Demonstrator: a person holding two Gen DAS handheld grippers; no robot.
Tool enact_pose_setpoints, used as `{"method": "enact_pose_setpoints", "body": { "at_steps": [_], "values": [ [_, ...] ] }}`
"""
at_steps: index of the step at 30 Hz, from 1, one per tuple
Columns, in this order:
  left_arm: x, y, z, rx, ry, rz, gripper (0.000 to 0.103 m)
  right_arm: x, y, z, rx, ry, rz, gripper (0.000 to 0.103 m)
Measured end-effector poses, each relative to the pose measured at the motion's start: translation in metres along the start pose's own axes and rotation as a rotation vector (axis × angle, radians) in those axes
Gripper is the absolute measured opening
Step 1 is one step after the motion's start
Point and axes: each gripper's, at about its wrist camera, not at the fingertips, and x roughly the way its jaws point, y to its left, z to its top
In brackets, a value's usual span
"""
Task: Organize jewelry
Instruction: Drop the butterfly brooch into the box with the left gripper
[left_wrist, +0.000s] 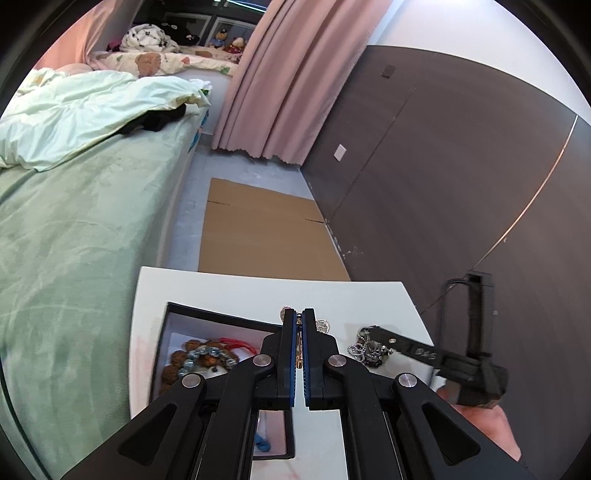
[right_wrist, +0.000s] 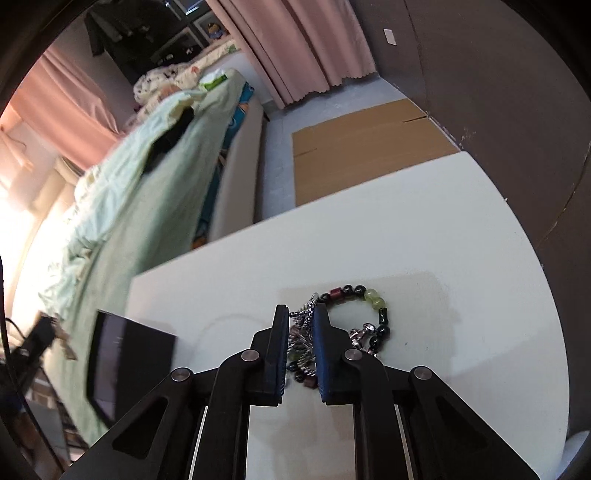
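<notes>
Gold chain (left_wrist: 300, 345) pinched along the slot of the left claw (left_wrist: 299, 314), long axis parallel to the fingers, pointing away from the camera, coin-like charms (left_wrist: 324, 325) poking out at the tips above the white counter (left_wrist: 236, 291). Beaded bracelet (right_wrist: 369, 306) and silver chain tangle (right_wrist: 303, 343) heaped on the counter, partly between the nearly closed fingers of the right claw (right_wrist: 301, 312); cannot tell whether gripped. Black box (left_wrist: 177, 321) with beads left of the left claw.

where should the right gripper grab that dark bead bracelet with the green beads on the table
Grip the far arc of the bead bracelet, near its green beads. That part lies flat and clear of the chain tangle between the right gripper fingers. Come from above, one finger inside the loop.
</notes>
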Motion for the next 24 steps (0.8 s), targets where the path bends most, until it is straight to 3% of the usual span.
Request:
{"method": "enact_pose_setpoints", "body": {
  "at_steps": [13,22,23,24],
  "values": [
    [-0.020,0.021,-0.005,-0.025,-0.004,0.047,0.002,-0.064,0.026,-0.006,-0.019,-0.133,0.096,0.014],
    [-0.013,0.032,-0.010,-0.066,0.076,0.097,0.004,-0.121,0.061,-0.012,-0.088,-0.265,0.125,0.014],
    [-0.015,0.033,-0.010,-0.067,0.072,0.104,0.010,-0.127,0.064,-0.012,-0.094,-0.277,0.128,0.014],
    [-0.018,0.034,-0.010,-0.069,0.066,0.104,0.028,-0.134,0.068,-0.012,-0.100,-0.289,0.129,0.014]
  ]
}}
